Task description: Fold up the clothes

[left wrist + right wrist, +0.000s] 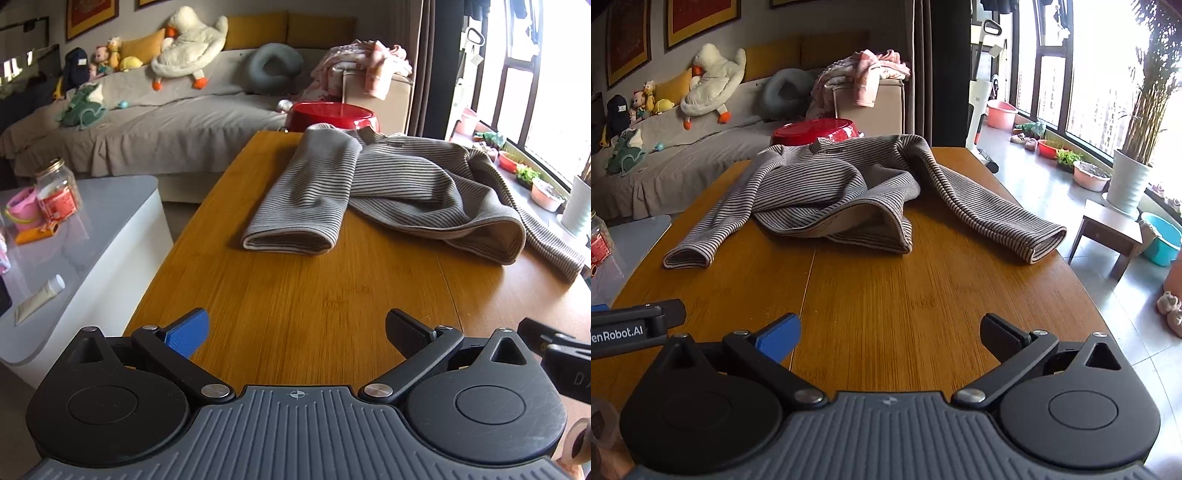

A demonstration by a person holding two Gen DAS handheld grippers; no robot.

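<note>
Left claw (297, 334): jaws wide apart, nothing between them, poised over the near end of the desk (295, 302). Right claw (890, 336): jaws equally wide, empty, over the same near edge, just beside the left one; each claw shows at the edge of the other's view.

Desk: bare wood between the claws and the garment.

Sweater (831, 192): striped, grey-brown, lying unfolded and rumpled on the middle and far part of the desk, well apart from both claws. Its body is bunched, the hem turned up so the pale lining shows. One sleeve (306, 195) runs toward the near left, cuff flat on the wood. The other sleeve (990, 210) runs toward the near right, cuff close to the desk's right edge. The collar lies at the far end.

Beyond the desk: a red basin (816, 131) just behind the collar. Farther off, a sofa (147, 125) carrying a plush goose (188, 40) and small toys. To the left, a low grey table (92, 229) with a jar (59, 192). To the right, a window with a potted plant (1134, 147).
</note>
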